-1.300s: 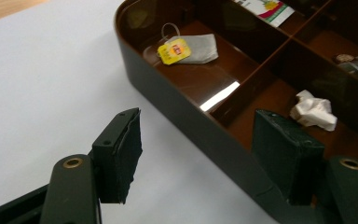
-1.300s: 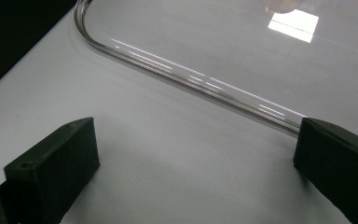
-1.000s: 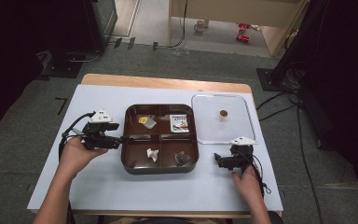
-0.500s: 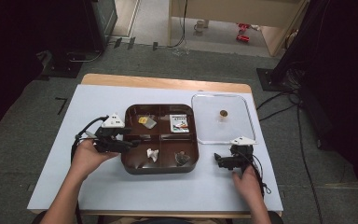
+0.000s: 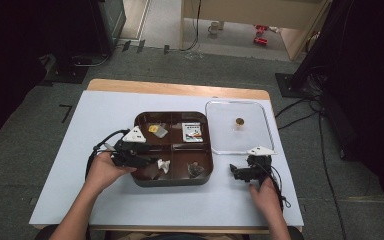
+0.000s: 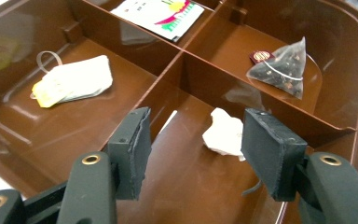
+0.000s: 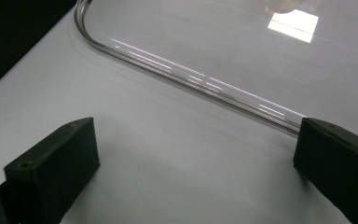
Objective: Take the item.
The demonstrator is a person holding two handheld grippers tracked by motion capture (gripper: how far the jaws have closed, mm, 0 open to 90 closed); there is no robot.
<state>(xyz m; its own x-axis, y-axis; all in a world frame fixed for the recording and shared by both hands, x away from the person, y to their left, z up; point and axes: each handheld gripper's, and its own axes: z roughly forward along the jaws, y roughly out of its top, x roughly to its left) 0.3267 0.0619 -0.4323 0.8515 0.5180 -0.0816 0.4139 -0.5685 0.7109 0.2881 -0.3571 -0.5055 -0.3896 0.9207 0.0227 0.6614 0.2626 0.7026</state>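
Risk here lies mostly in the small white packet [image 6: 223, 134], which sits in the near left compartment of the brown tray [image 5: 207, 172], close against the divider wall between the near compartments. The left gripper [image 6: 196, 149] reaches into that compartment from the tray's left edge, with its two black pads apart, and the packet lies just beyond them, nearer to the right pad [image 6: 270, 156]. The jaws have just been closing, but nothing is between the pads yet and they touch nothing.

Because the packet is off-centre, I judge that the right pad could meet it first and push it against the divider instead of gripping it. The packet looks light and crumpled, so it may slide or fold. The divider is also near, and a pad could catch on it if the gripper goes further without moving a little to the side.

The other compartments hold a pyramid tea bag [image 6: 282, 65] at near right, a flat tea bag with yellow tag [image 6: 74, 81] at far left and a printed sachet [image 6: 161, 14] at far right; these are well apart from the gripper.

The right gripper [image 7: 196, 163] rests on the white table cover [image 5: 80, 145] near its right front corner, pads wide apart and empty, just beside the near edge of the clear lid [image 7: 191, 74].
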